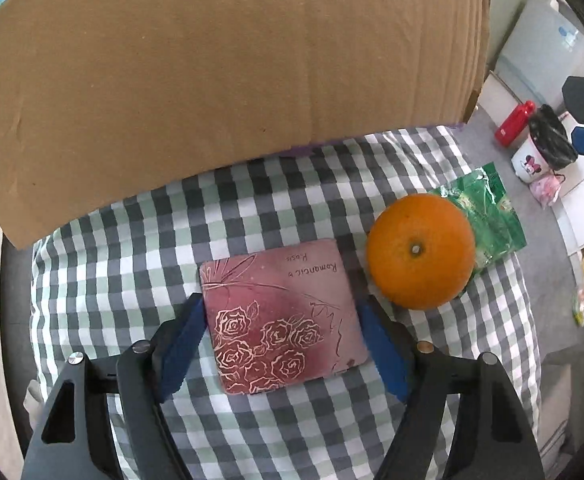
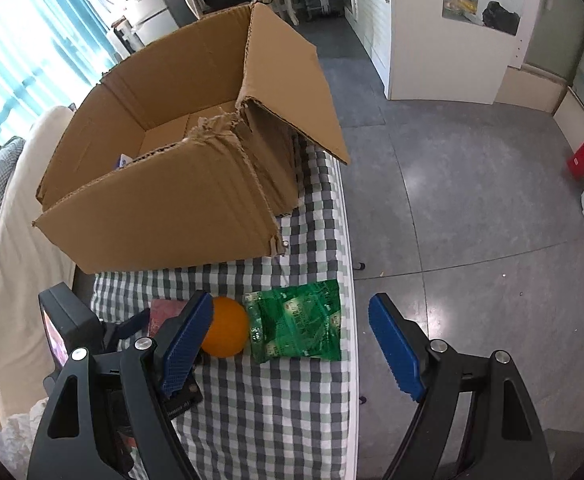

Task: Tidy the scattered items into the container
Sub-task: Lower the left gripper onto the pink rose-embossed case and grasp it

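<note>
The left gripper (image 1: 280,316) is straddling the flat pink rose-printed wallet (image 1: 282,316), fingers spread beside its edges; looks light, thin, slippery. The right gripper (image 2: 292,344) is hovering spread, empty.

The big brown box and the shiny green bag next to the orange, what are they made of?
The box looks like corrugated cardboard: matte brown, with wavy ribs along its torn edges. The green bag seems to be thin plastic film, since it is glossy, crinkled and catches the light. What is inside it cannot be told.
</note>
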`<state>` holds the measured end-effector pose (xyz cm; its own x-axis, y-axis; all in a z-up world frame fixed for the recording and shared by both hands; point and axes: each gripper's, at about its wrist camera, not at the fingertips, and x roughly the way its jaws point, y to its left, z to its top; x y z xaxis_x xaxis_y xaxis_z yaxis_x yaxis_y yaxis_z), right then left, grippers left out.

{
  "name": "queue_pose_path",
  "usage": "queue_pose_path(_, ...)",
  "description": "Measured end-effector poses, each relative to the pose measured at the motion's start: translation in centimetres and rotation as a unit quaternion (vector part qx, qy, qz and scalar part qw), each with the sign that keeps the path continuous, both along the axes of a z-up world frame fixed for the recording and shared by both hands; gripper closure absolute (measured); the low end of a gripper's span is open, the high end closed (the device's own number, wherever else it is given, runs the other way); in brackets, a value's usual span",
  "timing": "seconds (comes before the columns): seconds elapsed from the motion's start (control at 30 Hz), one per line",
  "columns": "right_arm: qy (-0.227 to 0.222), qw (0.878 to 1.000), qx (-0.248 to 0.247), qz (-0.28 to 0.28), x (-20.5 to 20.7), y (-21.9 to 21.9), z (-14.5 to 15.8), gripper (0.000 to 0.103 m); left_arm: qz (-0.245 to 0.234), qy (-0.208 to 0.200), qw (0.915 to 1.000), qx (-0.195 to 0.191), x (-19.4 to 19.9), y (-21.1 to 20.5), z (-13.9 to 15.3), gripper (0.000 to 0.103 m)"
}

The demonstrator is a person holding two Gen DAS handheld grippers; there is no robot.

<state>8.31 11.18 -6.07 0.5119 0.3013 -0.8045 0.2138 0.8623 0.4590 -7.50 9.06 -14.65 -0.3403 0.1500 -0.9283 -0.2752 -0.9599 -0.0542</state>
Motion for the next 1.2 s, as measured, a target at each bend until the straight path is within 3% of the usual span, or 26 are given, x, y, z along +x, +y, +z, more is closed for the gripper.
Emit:
queue_pose_path(0.2, 0.003, 1.0, 0.0, 0.0, -0.3, 0.9, 0.1, 0.023, 0.001, -0.002, 1.0, 0.004, 0.2, -0.9, 0.5, 0.028)
queue_pose_path(0.43, 0.004, 1.0, 0.0, 0.01, -0.3, 2.6, 0.6, 0.023, 0.023, 0.012, 0.9995, 0.019, 0.7, -4.2, 3.2, 0.03)
queue_pose_path(0.47, 0.003, 1.0, 0.0, 0.012, -0.3, 2.9, 0.6, 0.023, 0.027, 0.016, 0.9993, 0.018, 0.7, -4.8, 3.6, 0.048)
queue_pose_path(0.5, 0.003, 1.0, 0.0, 0.014, -0.3, 3.3, 0.7, 0.023, 0.031, 0.019, 0.9992, 0.015, 0.7, -5.5, 4.1, 0.076)
queue_pose_path(0.67, 0.005, 1.0, 0.003, 0.021, -0.3, 4.5, 1.0, 0.023, 0.032, 0.019, 0.9991, 0.02, 0.5, -8.1, 5.3, 0.079)
queue_pose_path(0.73, 0.004, 1.0, 0.0, 0.024, -0.3, 5.1, 1.2, 0.023, 0.028, 0.007, 0.9987, 0.042, 0.8, -8.9, 5.2, 0.079)
queue_pose_path(0.77, 0.004, 1.0, 0.0, 0.025, -0.3, 5.3, 1.3, 0.023, 0.025, -0.003, 0.9978, 0.062, 1.1, -10.1, 5.2, 0.073)
queue_pose_path(0.8, 0.003, 1.0, 0.0, 0.026, -0.3, 5.6, 1.5, 0.023, 0.026, -0.011, 0.9967, 0.076, 1.3, -10.4, 5.0, 0.042)
queue_pose_path(0.87, 0.002, 1.0, -0.002, 0.029, -0.3, 6.1, 1.7, 0.023, 0.04, -0.038, 0.9942, 0.093, 1.3, -10.9, 4.1, 0.0)
queue_pose_path(0.93, 0.001, 1.0, -0.005, 0.03, -0.3, 6.4, 1.8, 0.023, 0.051, -0.052, 0.9904, 0.117, 1.7, -11.4, 3.4, 0.0)
queue_pose_path(1.07, 0.007, 1.0, -0.004, 0.028, -0.6, 6.7, 1.4, 0.023, 0.073, -0.084, 0.9861, 0.123, 2.3, -12.0, 1.5, 0.0)
queue_pose_path(1.2, 0.012, 1.0, -0.004, 0.026, -0.9, 6.9, 1.1, 0.023, 0.082, -0.089, 0.9841, 0.13, 2.7, -12.7, 0.1, 0.0)
